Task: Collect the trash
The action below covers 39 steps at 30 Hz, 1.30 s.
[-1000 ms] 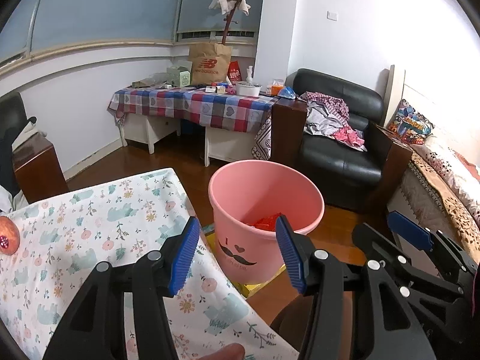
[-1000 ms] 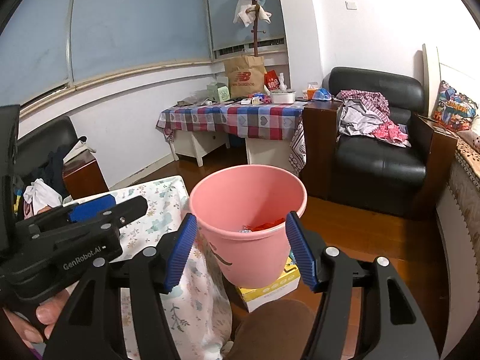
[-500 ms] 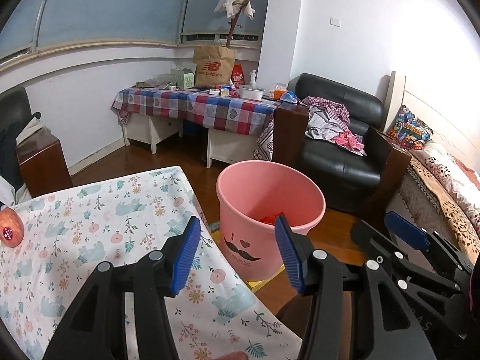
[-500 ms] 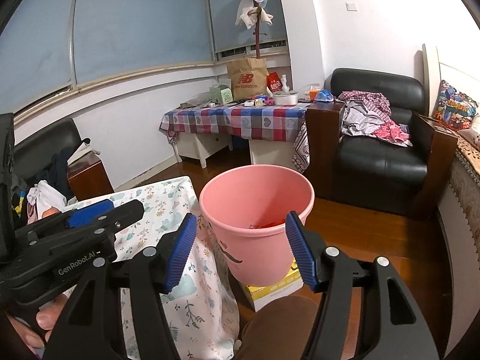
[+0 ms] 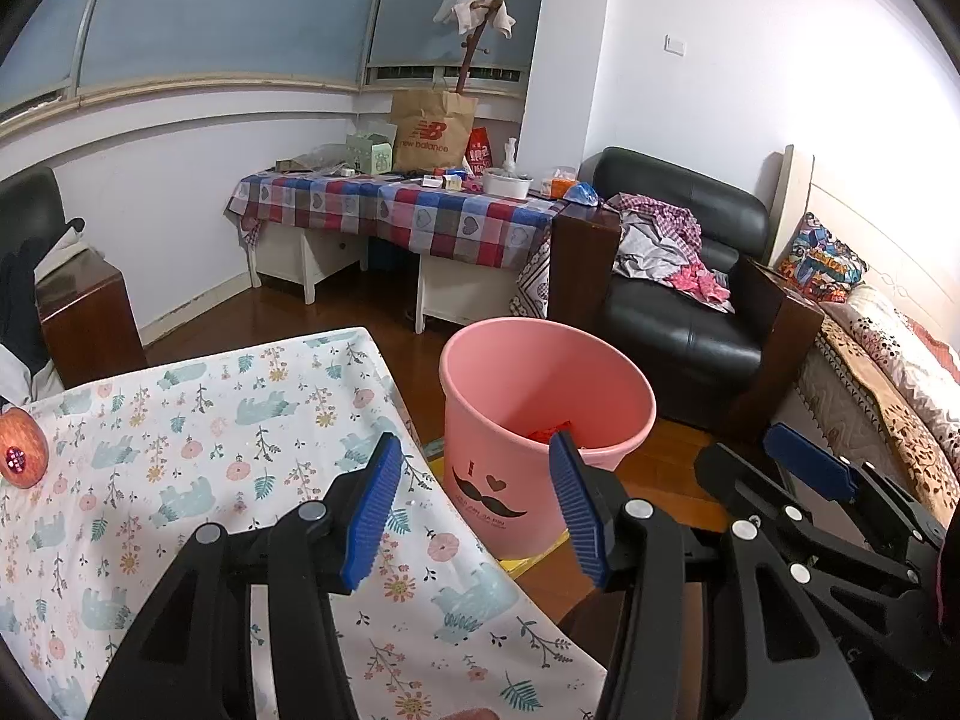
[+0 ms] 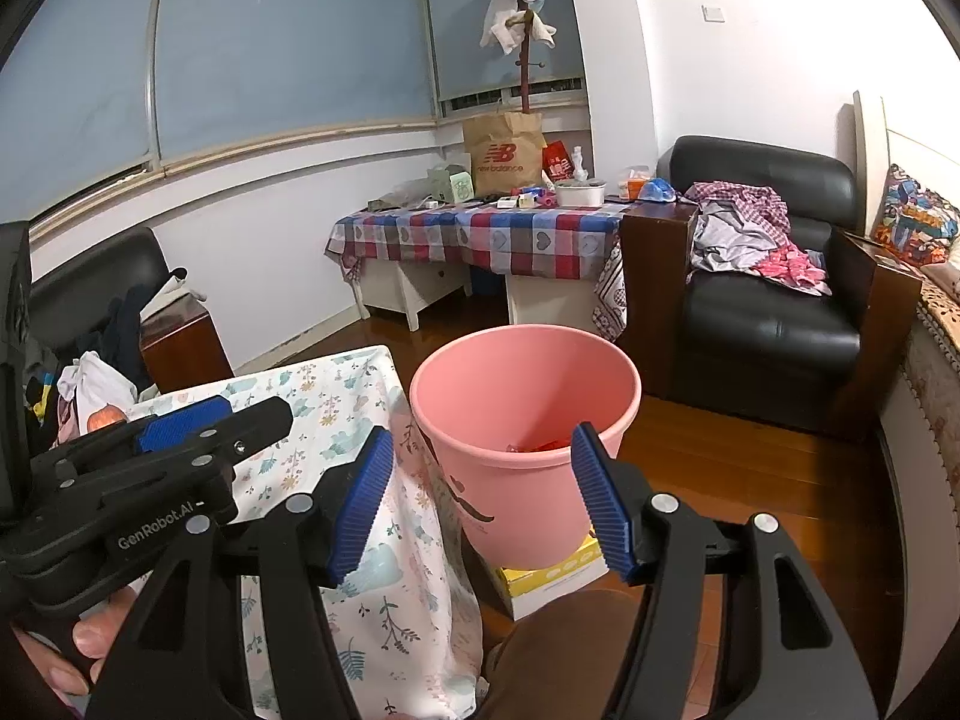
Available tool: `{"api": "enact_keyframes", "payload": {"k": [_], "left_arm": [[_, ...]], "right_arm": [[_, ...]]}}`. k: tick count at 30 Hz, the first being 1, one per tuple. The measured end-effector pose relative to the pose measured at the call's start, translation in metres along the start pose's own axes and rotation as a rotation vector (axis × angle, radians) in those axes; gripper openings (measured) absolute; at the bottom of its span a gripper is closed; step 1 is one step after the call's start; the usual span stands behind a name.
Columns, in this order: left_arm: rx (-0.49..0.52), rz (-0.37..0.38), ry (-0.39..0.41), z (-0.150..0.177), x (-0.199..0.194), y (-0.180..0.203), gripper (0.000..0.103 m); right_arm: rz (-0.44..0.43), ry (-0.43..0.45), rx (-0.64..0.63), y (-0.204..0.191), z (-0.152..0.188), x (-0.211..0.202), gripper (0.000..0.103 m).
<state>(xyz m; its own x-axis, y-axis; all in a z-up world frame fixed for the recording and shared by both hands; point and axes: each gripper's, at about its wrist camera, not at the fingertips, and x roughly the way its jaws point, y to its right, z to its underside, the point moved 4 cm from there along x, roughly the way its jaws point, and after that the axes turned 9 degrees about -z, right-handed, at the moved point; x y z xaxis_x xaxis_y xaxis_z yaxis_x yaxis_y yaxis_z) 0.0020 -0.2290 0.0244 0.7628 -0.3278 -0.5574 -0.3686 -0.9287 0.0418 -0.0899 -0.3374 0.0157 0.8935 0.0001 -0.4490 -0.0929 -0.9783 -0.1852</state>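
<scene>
A pink bucket (image 5: 540,372) with a moustache print stands on the floor beside the table; red wrapper trash (image 5: 549,433) lies in its bottom. My left gripper (image 5: 474,507) hangs open and empty over the table's corner, pointing at the bucket. My right gripper (image 6: 480,501) is also open and empty, facing the same bucket (image 6: 522,384), where the red trash (image 6: 540,444) shows again. Each gripper sees the other: the right gripper (image 5: 810,471) at the right edge of the left wrist view, the left gripper (image 6: 180,423) at the left of the right wrist view.
The table wears a floral cloth (image 5: 198,444) with an apple (image 5: 21,447) at its left edge. A yellow box (image 6: 552,570) sits under the bucket. Behind are a checked-cloth table (image 5: 420,216), a black armchair (image 5: 684,300) with clothes, and a bed (image 5: 888,372) on the right.
The bucket has drifted slightly right in both views and a little more tablecloth shows in the left wrist view. Both grippers stay open and empty.
</scene>
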Motion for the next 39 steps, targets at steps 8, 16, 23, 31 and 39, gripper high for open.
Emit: {"api": "enact_keyframes", "payload": {"k": [8, 16, 23, 31, 39], "left_arm": [[-0.003, -0.001, -0.014, 0.001, 0.004, 0.001, 0.051], [-0.004, -0.001, -0.019, 0.001, 0.007, 0.001, 0.051], [-0.005, -0.001, -0.020, 0.002, 0.008, 0.001, 0.051], [-0.007, 0.000, -0.025, 0.004, 0.012, 0.001, 0.051], [-0.006, -0.001, -0.027, 0.004, 0.012, 0.001, 0.051]], "right_arm": [[-0.005, -0.010, 0.000, -0.002, -0.001, 0.006, 0.062], [-0.010, -0.018, 0.000, -0.002, 0.000, 0.010, 0.062], [-0.010, -0.019, 0.000, -0.001, 0.000, 0.011, 0.062], [-0.011, -0.025, 0.003, -0.001, 0.004, 0.015, 0.062], [-0.012, -0.026, 0.004, 0.000, 0.005, 0.015, 0.062]]}}
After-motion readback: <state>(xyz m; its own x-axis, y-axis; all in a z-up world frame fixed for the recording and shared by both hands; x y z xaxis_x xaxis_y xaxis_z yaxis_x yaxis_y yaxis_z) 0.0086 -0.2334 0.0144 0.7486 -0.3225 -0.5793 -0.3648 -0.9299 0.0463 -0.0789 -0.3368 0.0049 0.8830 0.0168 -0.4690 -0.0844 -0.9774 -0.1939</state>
